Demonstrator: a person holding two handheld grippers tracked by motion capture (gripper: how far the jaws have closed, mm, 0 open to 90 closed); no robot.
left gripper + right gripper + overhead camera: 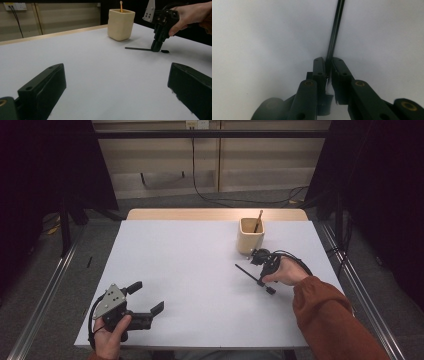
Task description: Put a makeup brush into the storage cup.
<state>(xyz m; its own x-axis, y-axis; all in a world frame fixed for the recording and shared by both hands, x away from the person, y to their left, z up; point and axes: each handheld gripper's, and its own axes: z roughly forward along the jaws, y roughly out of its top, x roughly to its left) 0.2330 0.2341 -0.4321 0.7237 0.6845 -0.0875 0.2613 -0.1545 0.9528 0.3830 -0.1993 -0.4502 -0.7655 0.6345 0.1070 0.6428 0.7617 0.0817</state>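
Two black jaws of the right gripper [261,281] are clamped on a thin black stick [246,271], held at the table [190,270] surface just in front of the cream square cup [250,236]. The left gripper [145,301] is held wide apart and grasping nothing, near the table's front-left corner.

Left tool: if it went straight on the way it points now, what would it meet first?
Probably nothing soon. The left tool is open over bare white table. Farther along, slightly right, lie the thin black stick and the right tool shut on it; depth is unclear.
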